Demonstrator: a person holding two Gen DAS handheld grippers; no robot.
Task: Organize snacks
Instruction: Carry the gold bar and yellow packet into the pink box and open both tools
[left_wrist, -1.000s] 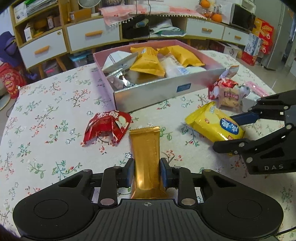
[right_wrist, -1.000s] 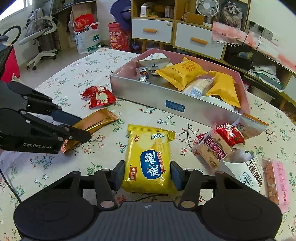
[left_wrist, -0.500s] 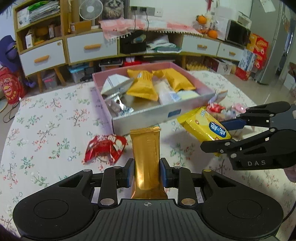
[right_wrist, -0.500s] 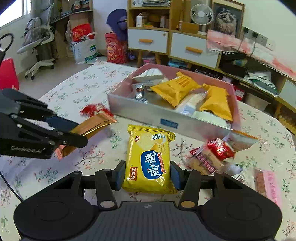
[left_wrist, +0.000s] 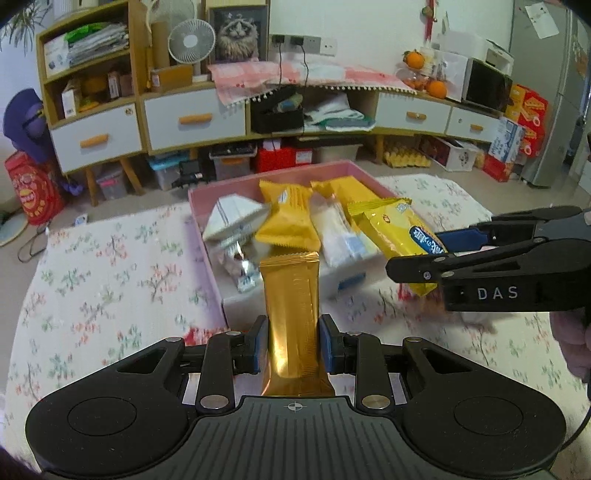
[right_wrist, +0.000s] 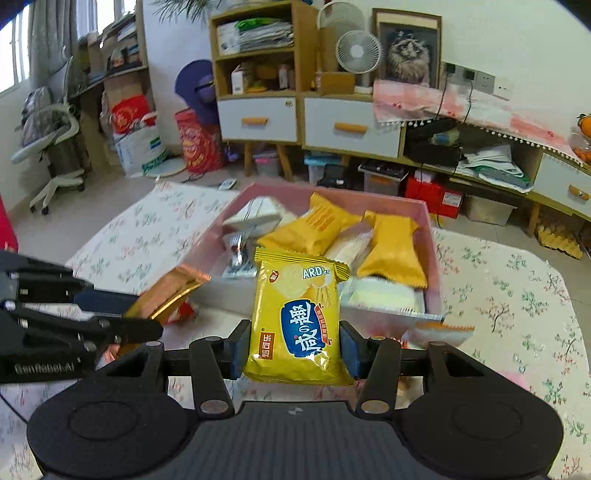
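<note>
My left gripper (left_wrist: 291, 347) is shut on a long gold wrapper bar (left_wrist: 291, 314) and holds it in the air in front of the pink box (left_wrist: 236, 184). My right gripper (right_wrist: 293, 349) is shut on a yellow chip bag (right_wrist: 297, 321), also lifted, at the box's near wall. The right gripper shows in the left wrist view (left_wrist: 436, 254) with the bag (left_wrist: 395, 229) over the box. The left gripper shows in the right wrist view (right_wrist: 122, 314) with the gold bar (right_wrist: 168, 293). The box (right_wrist: 430, 236) holds several yellow, white and silver packets.
A red packet (right_wrist: 181, 312) lies on the floral tablecloth (left_wrist: 103, 266) near the box's front left corner. Loose packets (right_wrist: 439, 328) lie by the box's right front corner. Cabinets with drawers (left_wrist: 192, 118) stand behind the table.
Both grippers have lifted their snacks off the table and moved forward toward the box. The yellow bag now hangs over the box's right part.
</note>
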